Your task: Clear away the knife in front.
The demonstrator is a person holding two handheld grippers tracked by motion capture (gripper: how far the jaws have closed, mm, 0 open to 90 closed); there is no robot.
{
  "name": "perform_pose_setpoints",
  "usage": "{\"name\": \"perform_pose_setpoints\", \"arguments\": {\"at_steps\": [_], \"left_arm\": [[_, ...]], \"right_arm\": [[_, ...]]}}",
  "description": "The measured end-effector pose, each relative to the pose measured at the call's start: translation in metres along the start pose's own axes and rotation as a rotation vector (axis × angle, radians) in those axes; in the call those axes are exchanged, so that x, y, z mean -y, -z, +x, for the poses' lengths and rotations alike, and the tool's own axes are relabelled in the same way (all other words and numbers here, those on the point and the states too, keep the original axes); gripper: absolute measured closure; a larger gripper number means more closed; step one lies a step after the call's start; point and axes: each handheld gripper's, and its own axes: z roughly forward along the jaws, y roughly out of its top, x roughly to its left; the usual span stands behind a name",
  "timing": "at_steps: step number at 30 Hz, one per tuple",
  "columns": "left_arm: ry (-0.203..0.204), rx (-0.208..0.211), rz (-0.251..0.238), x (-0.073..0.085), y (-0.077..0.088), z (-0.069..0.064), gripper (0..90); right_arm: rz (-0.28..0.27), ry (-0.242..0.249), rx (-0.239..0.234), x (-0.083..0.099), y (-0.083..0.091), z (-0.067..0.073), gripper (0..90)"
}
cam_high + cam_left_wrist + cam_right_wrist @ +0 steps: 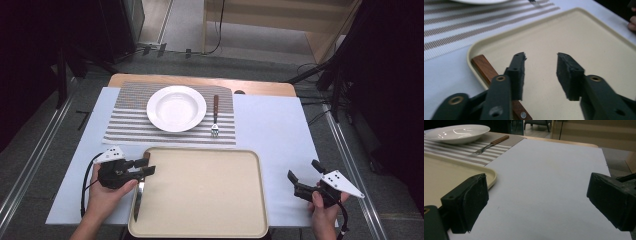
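A knife with a brown wooden handle (484,66) lies along the left rim of the beige tray (200,195), its blade (137,197) pointing toward the person. My left gripper (148,167) hovers over the tray's near-left corner, just above and to the right of that handle. Its jaws stand open (541,56) with only bare tray (574,37) between them. My right gripper (304,171) is held over the white sheet to the right of the tray, wide open (537,182) with nothing in it.
A white plate (176,108) and a wooden-handled fork (215,116) rest on a striped placemat (125,122) beyond the tray. A white sheet (275,130) covers the table. Metal rails and cables run along both sides of the table.
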Motion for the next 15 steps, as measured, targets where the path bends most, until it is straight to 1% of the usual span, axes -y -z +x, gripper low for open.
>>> {"name": "perform_pose_setpoints", "arguments": {"at_steps": [1, 2, 4, 5, 6, 7, 8, 10, 11, 12, 15], "left_arm": [[0.004, 0.0, -0.014, 0.0, 0.002, 0.001, 48.5], [0.006, -0.003, -0.028, 0.0, 0.004, 0.001, 45.6], [0.013, 0.005, -0.055, -0.001, 0.008, 0.004, 39.6], [0.016, 0.002, -0.073, -0.001, 0.01, 0.004, 33.5], [0.015, 0.005, -0.091, -0.001, 0.013, 0.005, 33.5], [0.012, 0.008, -0.109, -0.001, 0.015, 0.006, 29.5], [0.015, -0.008, -0.122, -0.001, 0.017, 0.006, 23.8], [0.006, -0.027, -0.133, -0.001, 0.021, 0.007, 12.3], [0.005, -0.035, -0.138, -0.001, 0.023, 0.009, 10.0], [0.01, -0.037, -0.142, 0.0, 0.025, 0.011, 9.9], [0.059, -0.043, -0.167, 0.003, 0.03, 0.022, 7.9]], "right_arm": [[0.0, 0.0, 0.0, 0.0, 0.0, 0.0, 3.1], [0.001, 0.003, 0.001, 0.0, 0.0, 0.0, 3.1], [0.003, 0.006, 0.004, 0.0, -0.001, 0.0, 3.1], [0.005, 0.007, 0.004, 0.0, -0.001, 0.001, 3.1], [0.005, 0.007, 0.004, 0.0, -0.001, 0.001, 3.1], [0.005, 0.006, 0.005, 0.0, -0.001, 0.001, 3.1], [0.007, 0.004, 0.006, 0.0, -0.001, 0.001, 3.1], [0.008, 0.004, 0.009, 0.0, -0.001, 0.001, 3.1], [0.01, 0.004, 0.011, 0.0, -0.001, 0.001, 3.2], [0.013, 0.005, 0.012, 0.0, -0.001, 0.001, 3.1], [0.023, 0.012, 0.02, -0.001, -0.002, 0.002, 3.1]]}}
